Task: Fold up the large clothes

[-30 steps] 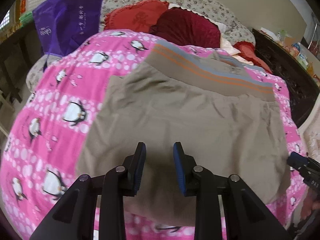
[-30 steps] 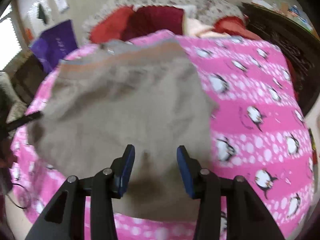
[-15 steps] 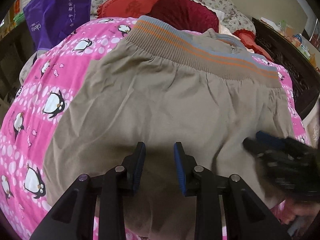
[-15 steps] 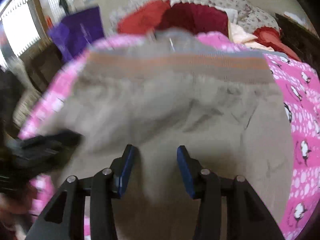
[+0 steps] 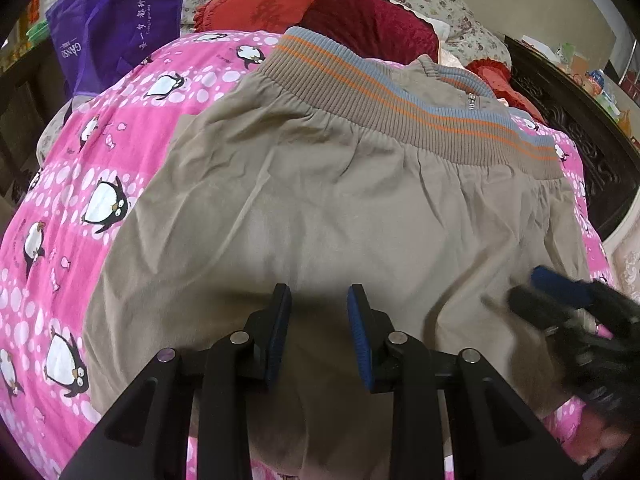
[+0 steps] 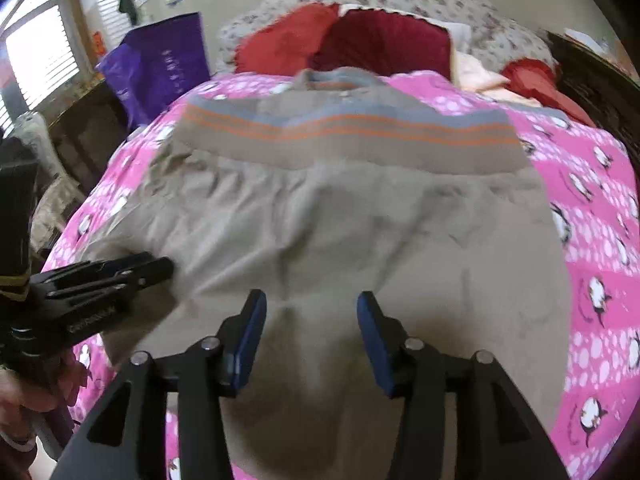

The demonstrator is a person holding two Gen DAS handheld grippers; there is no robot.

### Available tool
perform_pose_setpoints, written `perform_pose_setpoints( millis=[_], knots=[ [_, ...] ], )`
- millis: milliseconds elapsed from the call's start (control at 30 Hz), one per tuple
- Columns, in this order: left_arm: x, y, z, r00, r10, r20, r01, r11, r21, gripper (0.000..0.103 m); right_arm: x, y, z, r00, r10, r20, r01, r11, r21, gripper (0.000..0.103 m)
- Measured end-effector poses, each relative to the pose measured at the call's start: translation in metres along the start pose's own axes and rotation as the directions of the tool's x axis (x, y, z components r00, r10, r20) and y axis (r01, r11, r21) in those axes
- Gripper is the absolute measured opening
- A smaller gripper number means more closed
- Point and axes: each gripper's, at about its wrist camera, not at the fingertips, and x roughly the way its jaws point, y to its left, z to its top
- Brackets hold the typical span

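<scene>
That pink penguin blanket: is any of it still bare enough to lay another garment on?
Yes: a bare strip of the pink penguin blanket between the tan garment and the purple bag, and another on the garment's opposite side. The head end is crowded with red cushions.

Khaki matt woven cloth jacket (image 5: pixel 340 216), ribbed knit striped hem (image 5: pixel 400 100); pink soft penguin-print blanket (image 5: pixel 60 208); upper centre, dark red velvety cushion (image 5: pixel 368 28).
</scene>
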Motion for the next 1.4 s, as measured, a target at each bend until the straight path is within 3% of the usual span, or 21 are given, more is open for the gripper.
perform_pose_setpoints(
  millis=[133,233,267,367,433,533,600,733,900,1000,1100,1233,1400],
  knots=[
    [-0.011,0.008,0.003,0.999,-0.036,-0.012,0.035,0.999,-0.025,0.017,0.042,0.006,-0.013,0.994,-0.041,-0.096,0.037,0.998,-0.042,0.054],
    [-0.03,0.03,0.01,0.998,-0.064,0.016,0.065,0.996,-0.06,0.019,0.039,0.005,-0.019,0.996,-0.047,-0.074,0.043,0.997,-0.061,0.054],
    [-0.036,0.041,0.014,0.998,-0.059,0.033,0.061,0.995,-0.073,0.022,0.035,0.005,-0.018,0.996,-0.049,-0.081,0.044,0.997,-0.058,0.054],
    [-0.04,0.072,0.021,0.997,-0.064,0.046,0.07,0.989,-0.133,0.043,0.018,-0.003,-0.015,0.997,-0.018,-0.069,0.018,1.0,-0.009,0.054],
    [-0.032,0.096,0.022,0.993,-0.114,0.027,0.117,0.969,-0.218,0.049,0.009,-0.009,-0.012,0.999,-0.01,-0.038,0.011,1.0,0.023,0.056],
    [-0.012,0.12,0.02,0.973,-0.229,-0.007,0.215,0.923,-0.32,0.051,0.004,-0.021,-0.006,1.0,0.01,-0.016,-0.009,0.998,0.07,0.058],
    [0.001,0.118,0.019,0.969,-0.243,-0.035,0.222,0.927,-0.302,0.053,0.009,-0.027,-0.004,1.0,0.019,-0.025,-0.016,0.996,0.089,0.058],
    [0.007,0.106,0.021,0.983,-0.173,-0.063,0.155,0.963,-0.219,0.053,0.019,-0.03,-0.004,0.999,0.022,-0.048,-0.017,0.995,0.101,0.058],
    [-0.02,0.105,0.029,0.987,-0.158,0.014,0.158,0.974,-0.162,0.054,0.018,-0.028,-0.008,0.998,0.034,-0.05,-0.03,0.996,0.081,0.058],
    [-0.009,0.107,0.032,0.995,-0.1,-0.02,0.096,0.987,-0.129,0.056,0.022,-0.029,-0.006,0.998,0.038,-0.054,-0.033,0.995,0.095,0.058],
    [0.016,0.118,0.026,0.986,-0.137,-0.093,0.118,0.976,-0.184,0.056,0.023,-0.029,-0.006,0.998,0.046,-0.052,-0.04,0.994,0.106,0.059],
    [0.028,0.124,0.022,0.973,-0.22,-0.07,0.195,0.944,-0.265,0.057,0.023,-0.024,-0.009,0.997,0.049,-0.057,-0.045,0.996,0.075,0.06],
    [0.029,0.108,0.024,0.982,-0.178,-0.067,0.16,0.965,-0.21,0.055,0.024,-0.024,-0.009,0.997,0.045,-0.057,-0.041,0.997,0.073,0.06]
  ],
)
